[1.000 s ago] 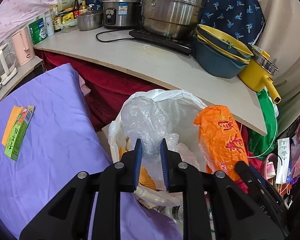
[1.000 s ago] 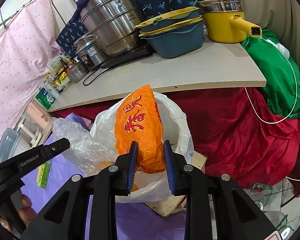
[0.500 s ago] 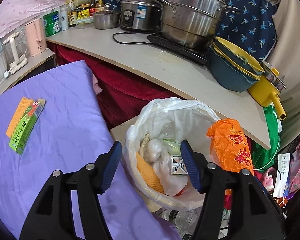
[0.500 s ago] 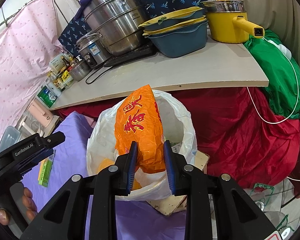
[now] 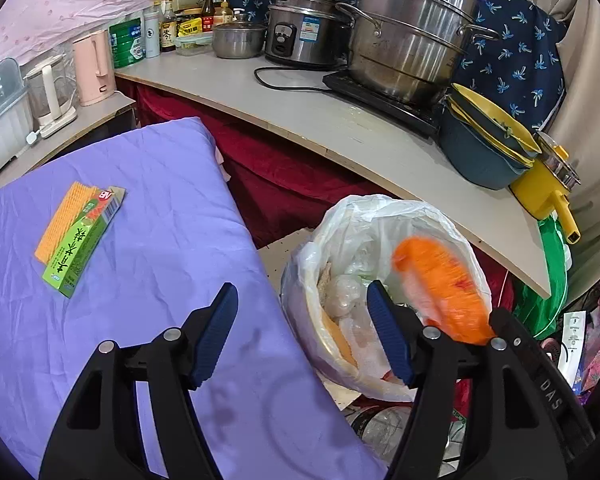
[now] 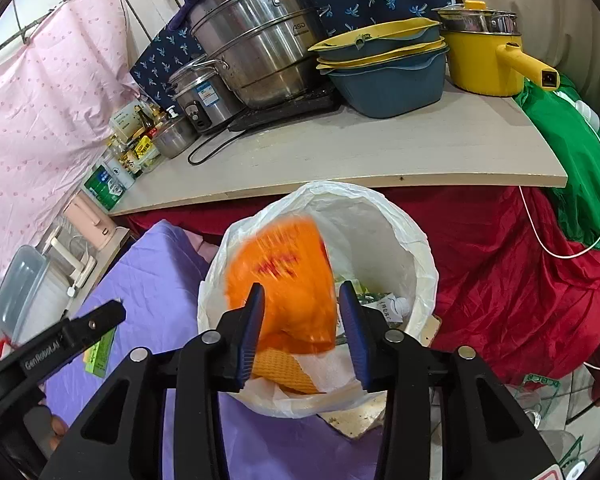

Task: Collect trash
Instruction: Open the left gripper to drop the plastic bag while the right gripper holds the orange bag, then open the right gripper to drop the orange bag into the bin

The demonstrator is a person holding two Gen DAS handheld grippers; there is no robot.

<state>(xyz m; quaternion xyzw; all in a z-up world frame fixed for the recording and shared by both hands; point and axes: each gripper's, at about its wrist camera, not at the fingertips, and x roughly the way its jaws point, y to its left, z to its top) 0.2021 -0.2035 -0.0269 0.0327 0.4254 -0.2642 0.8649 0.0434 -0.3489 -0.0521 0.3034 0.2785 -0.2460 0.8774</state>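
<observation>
A bin lined with a white bag (image 5: pixel 380 216) (image 6: pixel 380 208) stands beside the purple-covered table (image 5: pixel 160 220), with wrappers and clear plastic inside. My right gripper (image 6: pixel 301 291) is above it, its jaws opening. The orange bag (image 6: pixel 284 276) (image 5: pixel 440 280) is blurred between them, free of the pads, over the bin mouth. My left gripper (image 5: pixel 302 292) hovers at the bin's left rim, its jaws opening with nothing between them. It also shows as a black finger (image 6: pixel 72 336) in the right wrist view. A green box (image 5: pixel 82 240) lies on an orange pad (image 5: pixel 60 216) on the purple cloth.
A pale counter (image 5: pixel 300 116) runs behind the bin with a steel steamer pot (image 5: pixel 412 48), a rice cooker (image 5: pixel 304 28), stacked basins (image 5: pixel 484 152), a yellow pot (image 6: pixel 484 60) and bottles. Red cloth (image 6: pixel 500 280) hangs below it. A pink kettle (image 5: pixel 94 68) stands at the left.
My left gripper opened and let a clear plastic bag fall into the bin, then drew toward the purple table. My right gripper opened off the orange bag, which now drops, blurred.
</observation>
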